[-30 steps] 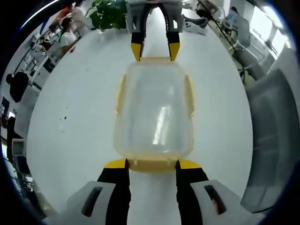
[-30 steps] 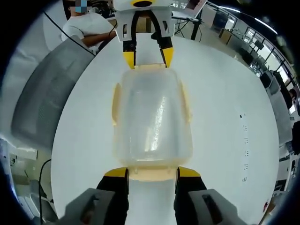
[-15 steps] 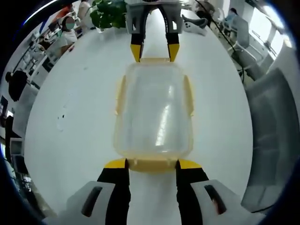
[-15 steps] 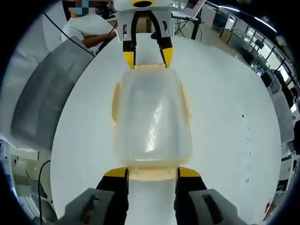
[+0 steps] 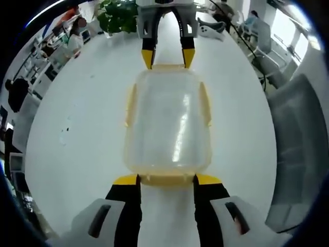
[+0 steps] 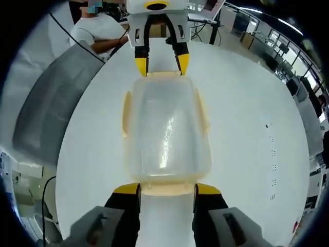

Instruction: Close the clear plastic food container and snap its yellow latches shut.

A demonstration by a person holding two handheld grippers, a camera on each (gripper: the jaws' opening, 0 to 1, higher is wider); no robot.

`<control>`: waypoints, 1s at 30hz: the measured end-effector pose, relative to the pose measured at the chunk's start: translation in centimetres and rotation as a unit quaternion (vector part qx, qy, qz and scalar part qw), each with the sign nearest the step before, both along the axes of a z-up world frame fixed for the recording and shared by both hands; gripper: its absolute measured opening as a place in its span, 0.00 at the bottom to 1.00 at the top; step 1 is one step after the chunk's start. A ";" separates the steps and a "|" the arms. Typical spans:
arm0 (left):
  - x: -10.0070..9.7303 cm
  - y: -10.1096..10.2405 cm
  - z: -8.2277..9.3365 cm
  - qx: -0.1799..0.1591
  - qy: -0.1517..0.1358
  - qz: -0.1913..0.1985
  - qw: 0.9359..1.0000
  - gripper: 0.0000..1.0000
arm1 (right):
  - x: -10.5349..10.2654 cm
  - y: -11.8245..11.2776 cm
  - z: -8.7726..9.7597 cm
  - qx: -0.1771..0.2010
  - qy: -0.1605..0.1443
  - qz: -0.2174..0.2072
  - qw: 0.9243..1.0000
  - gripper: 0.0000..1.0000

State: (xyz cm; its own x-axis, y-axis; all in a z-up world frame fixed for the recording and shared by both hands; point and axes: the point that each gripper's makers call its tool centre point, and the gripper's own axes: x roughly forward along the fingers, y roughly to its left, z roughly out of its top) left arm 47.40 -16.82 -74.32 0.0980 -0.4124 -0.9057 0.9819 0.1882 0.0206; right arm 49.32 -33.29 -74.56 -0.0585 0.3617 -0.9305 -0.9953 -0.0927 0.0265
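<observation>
The clear plastic container (image 5: 167, 123) lies with its lid on, on the white table (image 5: 77, 128), lengthwise between my two grippers. Yellow latches stick out at its long sides (image 5: 131, 105) and at both ends. My left gripper (image 5: 167, 180) is open, its yellow-tipped jaws flanking the near end latch. Facing it across the container, my right gripper (image 5: 168, 57) straddles the far end latch. In the right gripper view the same container (image 6: 167, 128) runs from my open right gripper (image 6: 167, 189) up to the left gripper (image 6: 162, 64).
A grey chair back (image 5: 295, 149) stands close to the table's edge, seen also as the grey chair (image 6: 49, 103). A potted plant (image 5: 118, 15) sits at the far end. A seated person (image 6: 100, 28) is behind the left gripper. Desks and chairs fill the room around.
</observation>
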 end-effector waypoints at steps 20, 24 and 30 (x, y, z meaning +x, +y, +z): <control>0.8 0.4 2.0 -0.060 -0.011 0.113 0.992 0.48 | 0.1 -1.0 1.3 0.026 0.000 -0.049 0.998 0.51; 0.8 -0.1 2.5 -0.077 0.002 0.144 0.987 0.48 | 0.2 -0.7 1.5 0.033 0.002 -0.060 0.998 0.50; 0.7 -0.4 2.8 -0.098 0.015 0.182 0.978 0.47 | 0.2 0.2 2.1 0.059 0.016 -0.087 0.994 0.48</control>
